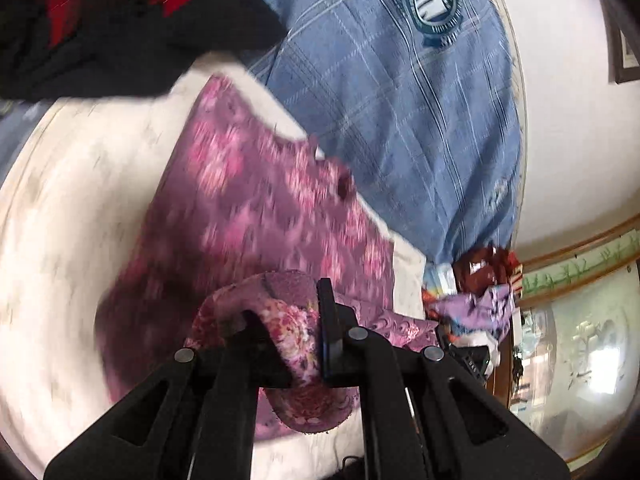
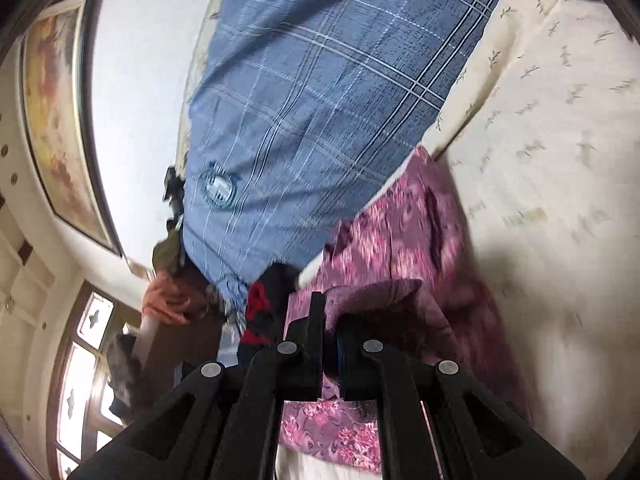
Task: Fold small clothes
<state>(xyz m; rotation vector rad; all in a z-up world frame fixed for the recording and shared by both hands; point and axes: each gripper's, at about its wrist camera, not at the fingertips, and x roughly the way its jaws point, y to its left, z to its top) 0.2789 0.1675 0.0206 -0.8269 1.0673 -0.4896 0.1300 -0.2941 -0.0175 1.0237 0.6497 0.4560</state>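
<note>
Pinching the purple floral garment (image 1: pixel 248 200) in both closed tongs, left (image 1: pixel 288 332) and right (image 2: pixel 330 336), we lift its edge to fold it beside the blue plaid pillow (image 1: pixel 400 100).

A blue plaid pillow (image 1: pixel 400 120) lies on the cream bedsheet (image 2: pixel 560 160).

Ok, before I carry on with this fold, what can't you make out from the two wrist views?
- Left wrist view: the purple floral garment is motion-blurred, so its type and fold edges are unclear.
- Left wrist view: the left gripper is shut on a bunch of that fabric, hiding the pinched edge.
- Right wrist view: the right gripper covers its pinch point, and its arms hide the near hem.
- Left wrist view: the black and red garment is cut off by the frame edge.
</note>
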